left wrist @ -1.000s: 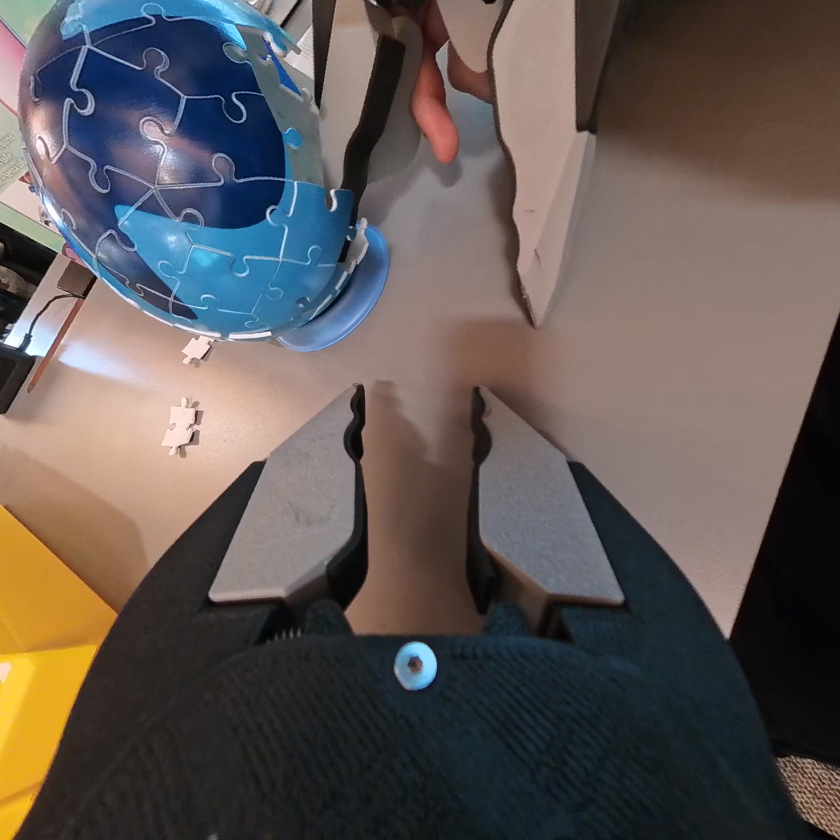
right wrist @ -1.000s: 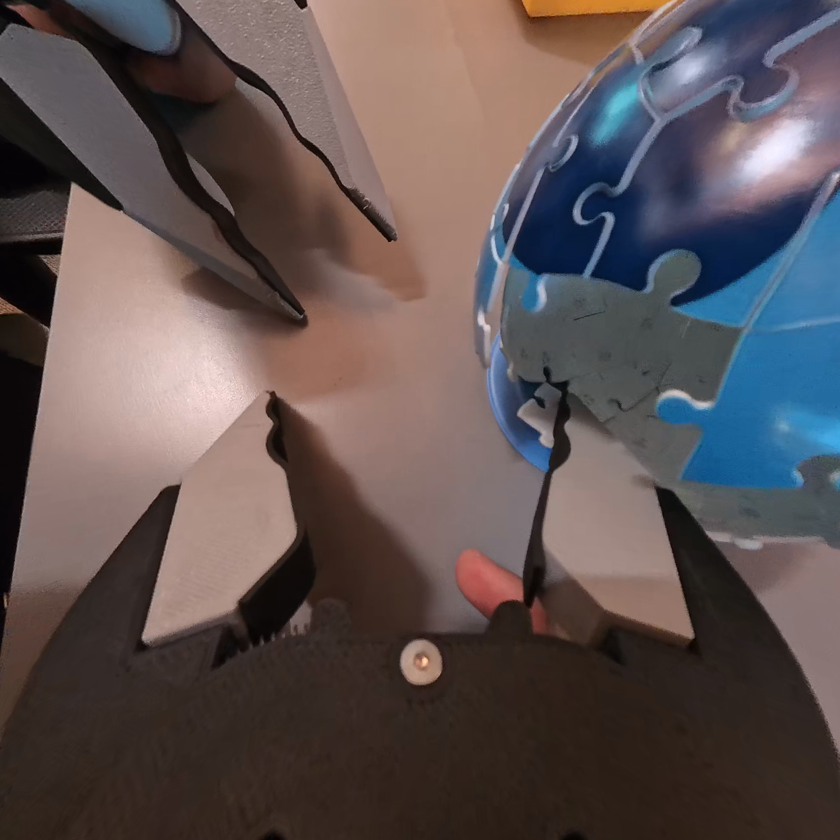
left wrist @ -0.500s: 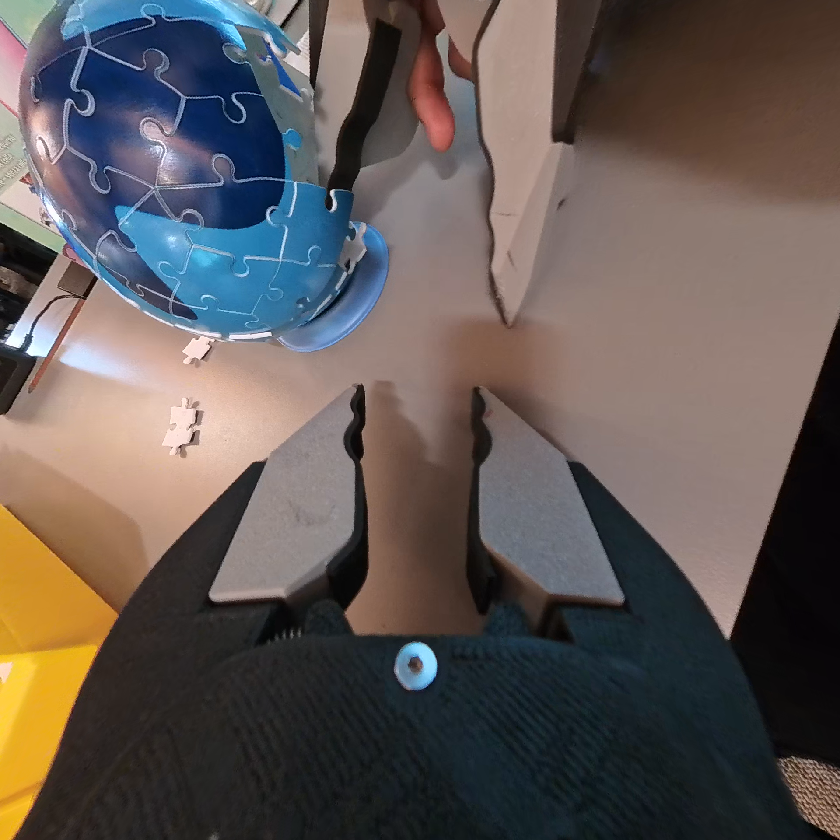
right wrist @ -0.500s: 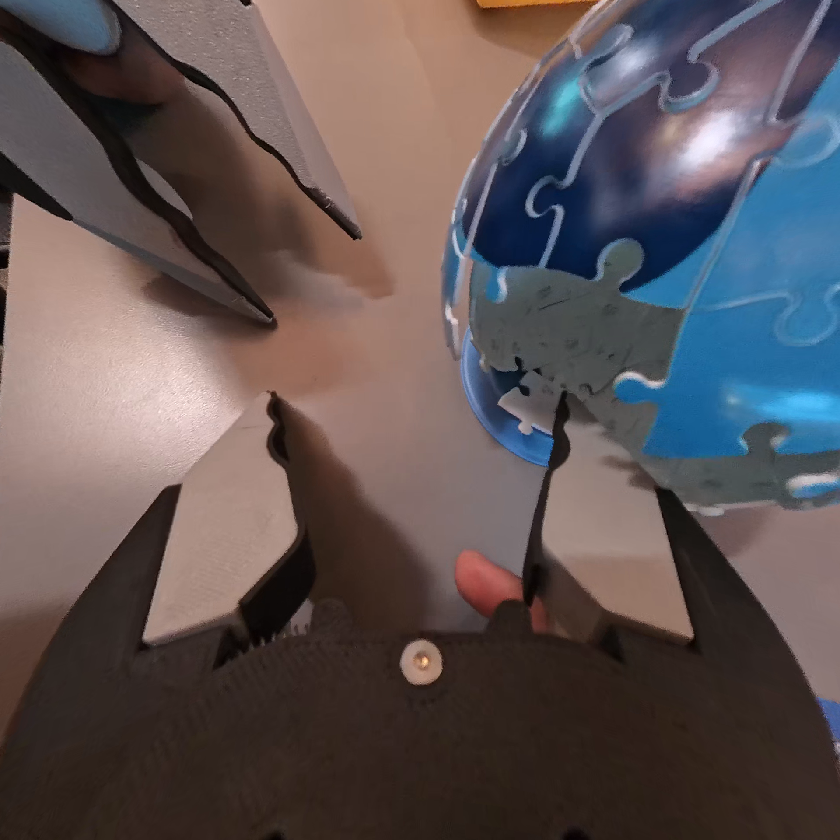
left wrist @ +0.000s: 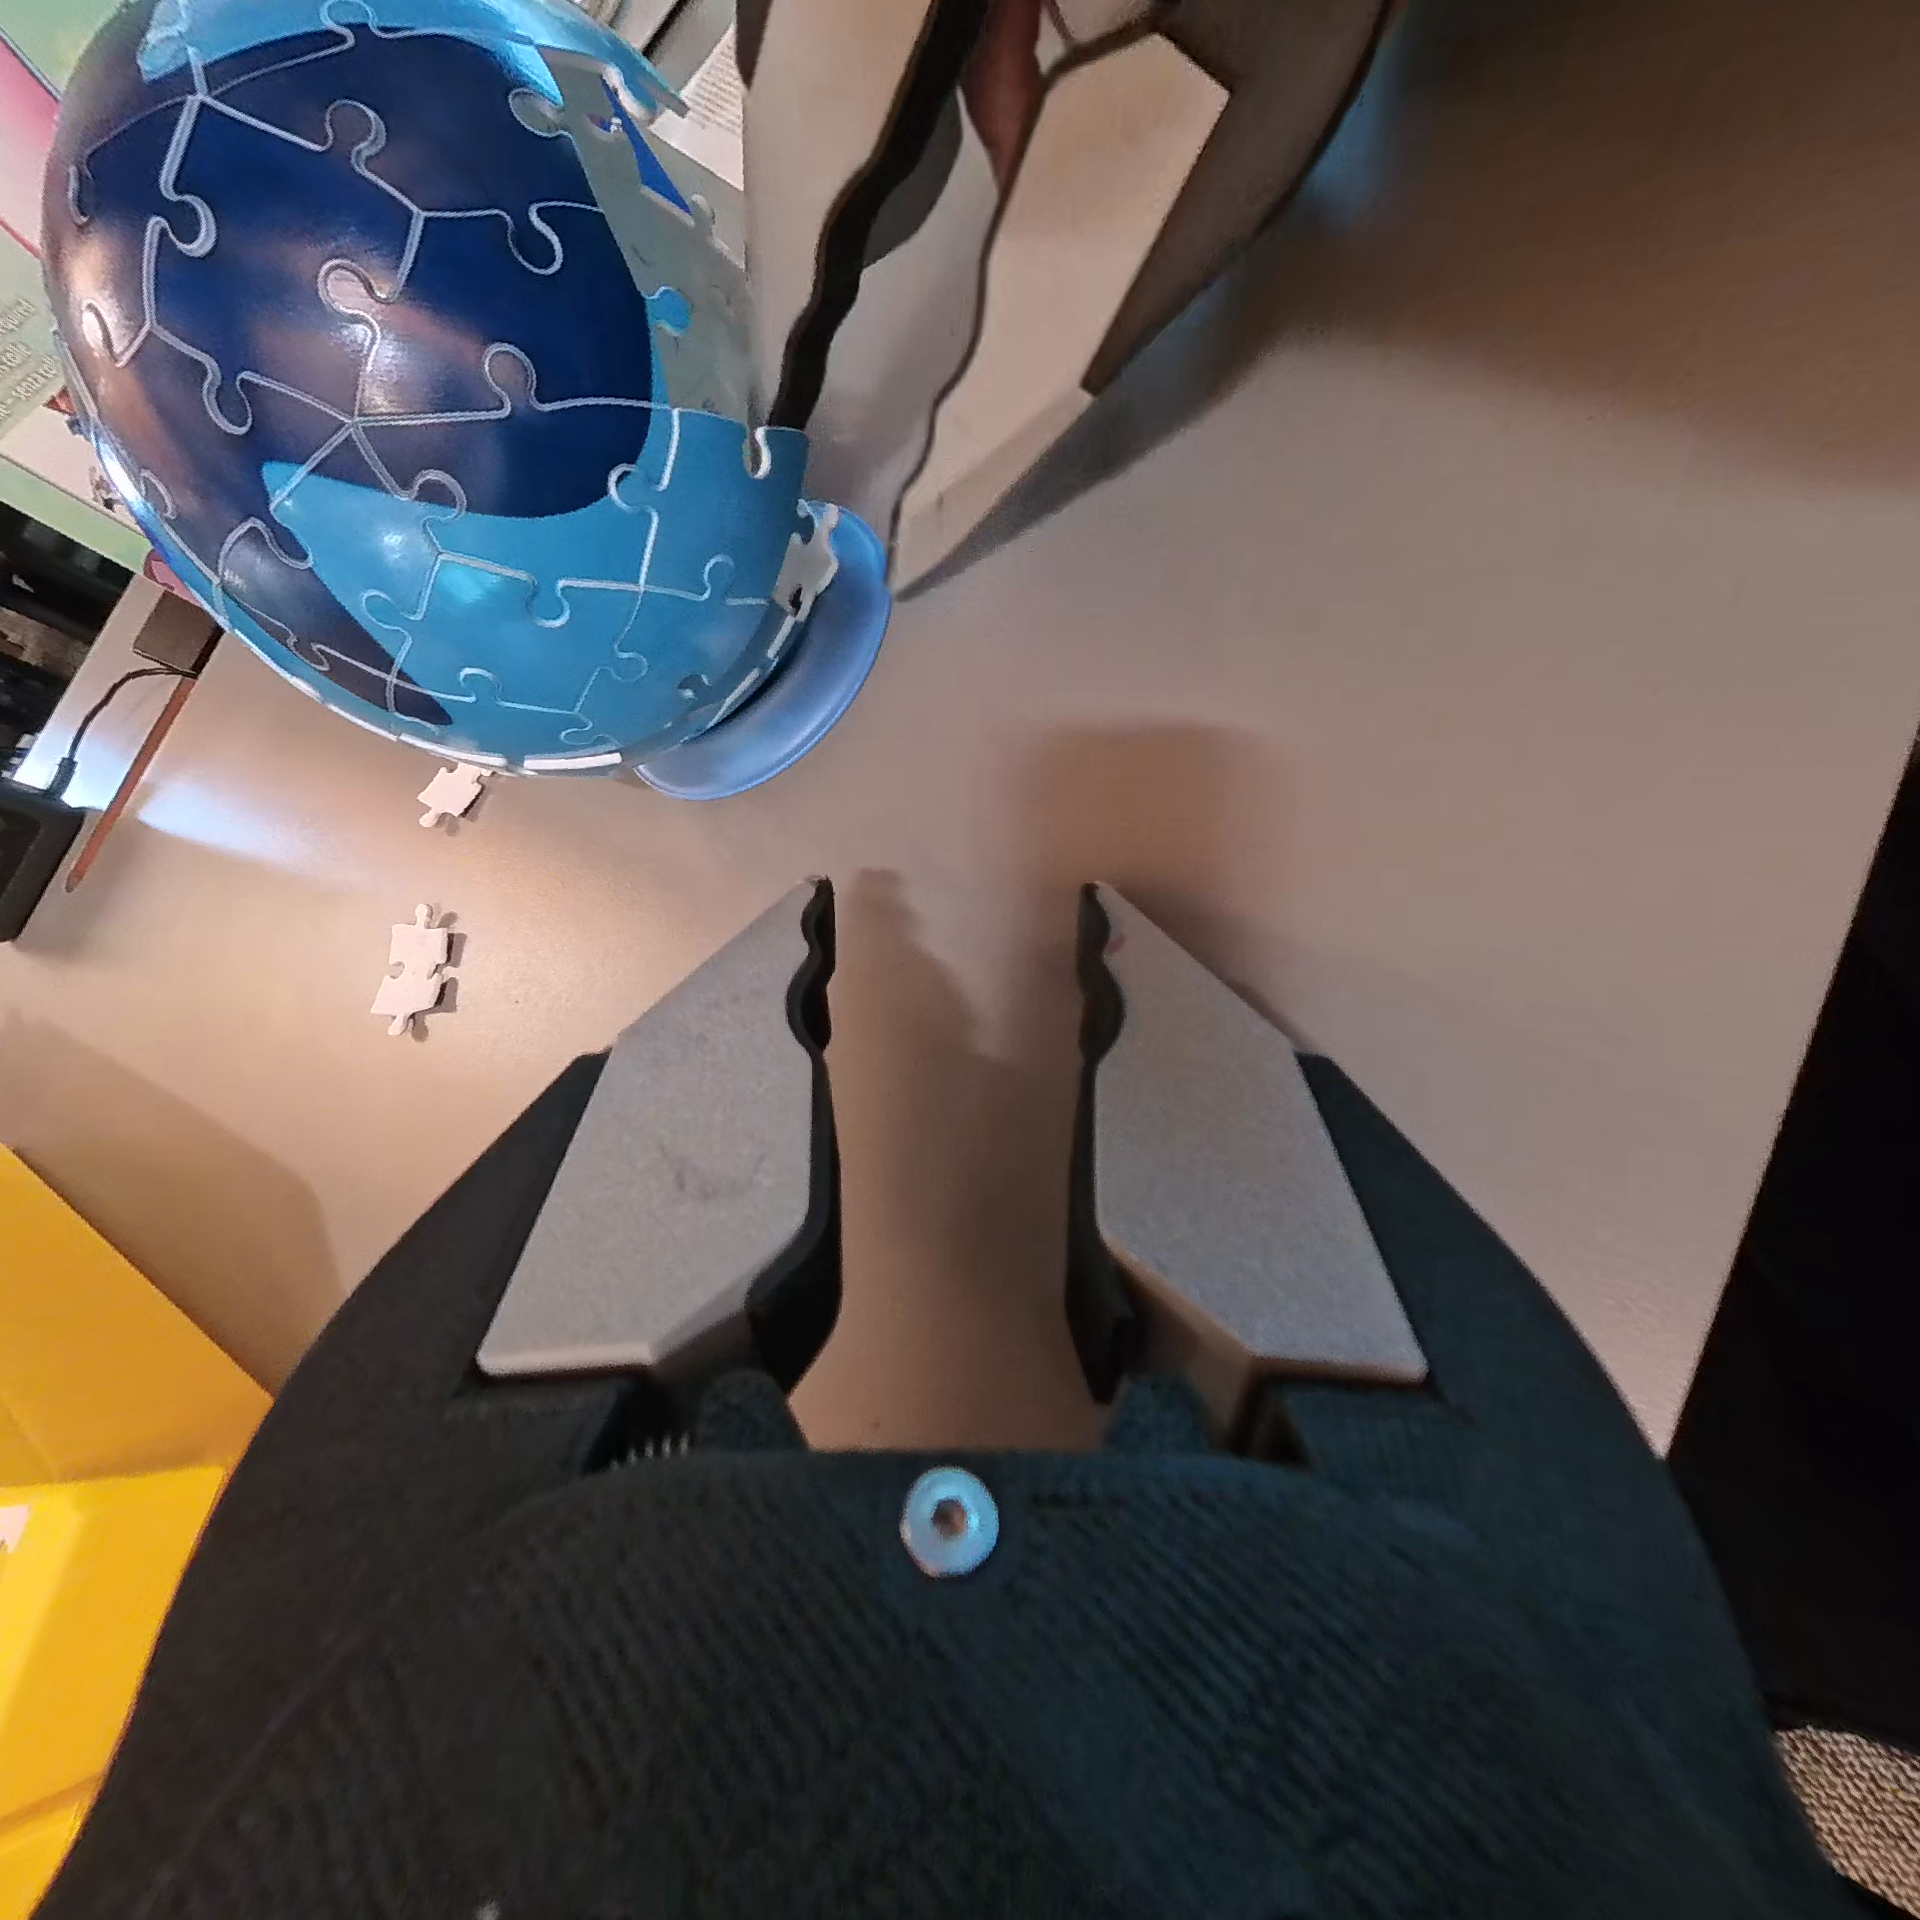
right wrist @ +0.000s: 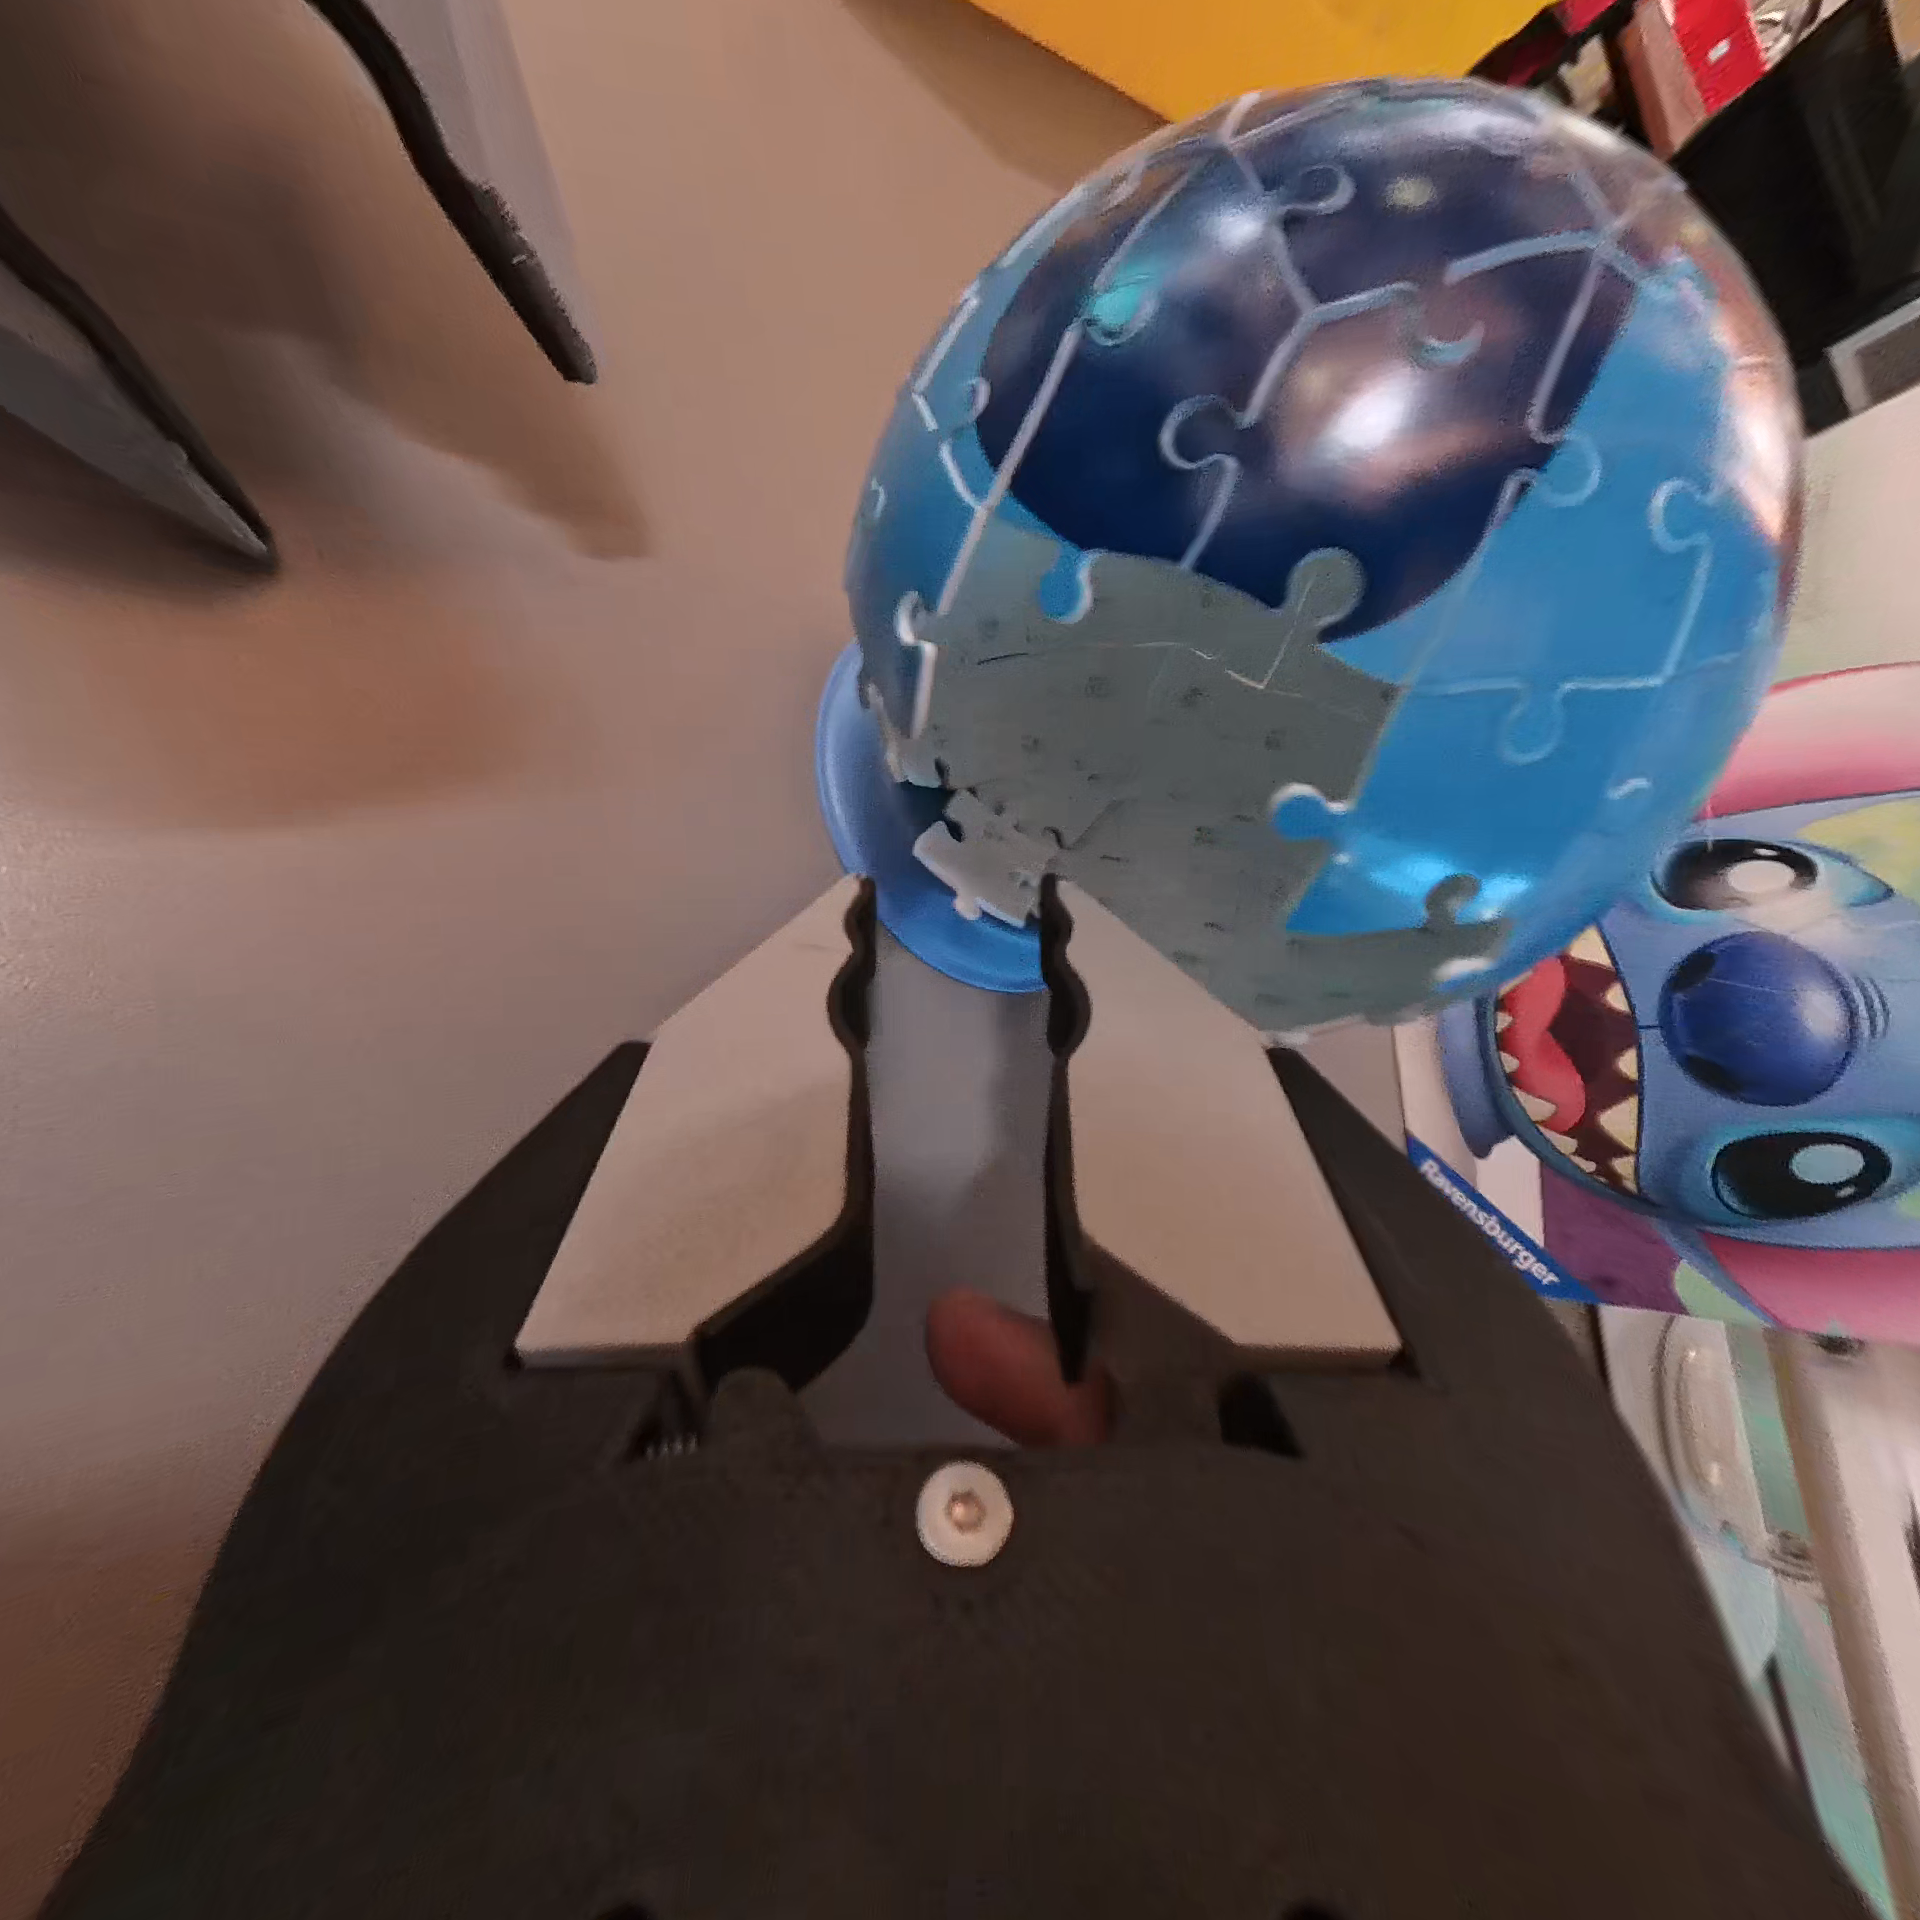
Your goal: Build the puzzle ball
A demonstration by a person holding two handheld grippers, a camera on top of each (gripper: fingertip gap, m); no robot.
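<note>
The blue puzzle ball (left wrist: 416, 416) stands on a blue stand (left wrist: 790, 717) on the beige table, up and left of my left gripper (left wrist: 951, 914), which is open, empty and low over the table. In the right wrist view the ball (right wrist: 1351, 468) shows a grey patch (right wrist: 1143, 748) low on its side. A white piece (right wrist: 977, 873) sticks out at the patch's lower edge by the stand (right wrist: 956, 951). My right gripper (right wrist: 954, 899) has its jaws narrowed to a small gap, with the tips on either side of that piece and the stand's rim. It also shows in the left wrist view (left wrist: 842, 499).
Two loose white pieces (left wrist: 447, 795) (left wrist: 416, 966) lie on the table left of my left gripper. A yellow box (left wrist: 104, 1455) is at lower left. A puzzle box with a cartoon picture (right wrist: 1714, 1039) lies right of the ball. The table edge (left wrist: 1808, 987) runs along the right. The tips of one gripper are about 9 centimetres away from the tips of the other.
My right gripper has moved in to the ball's lower edge and its jaws have narrowed from wide open to a small gap. My left gripper has not moved.
</note>
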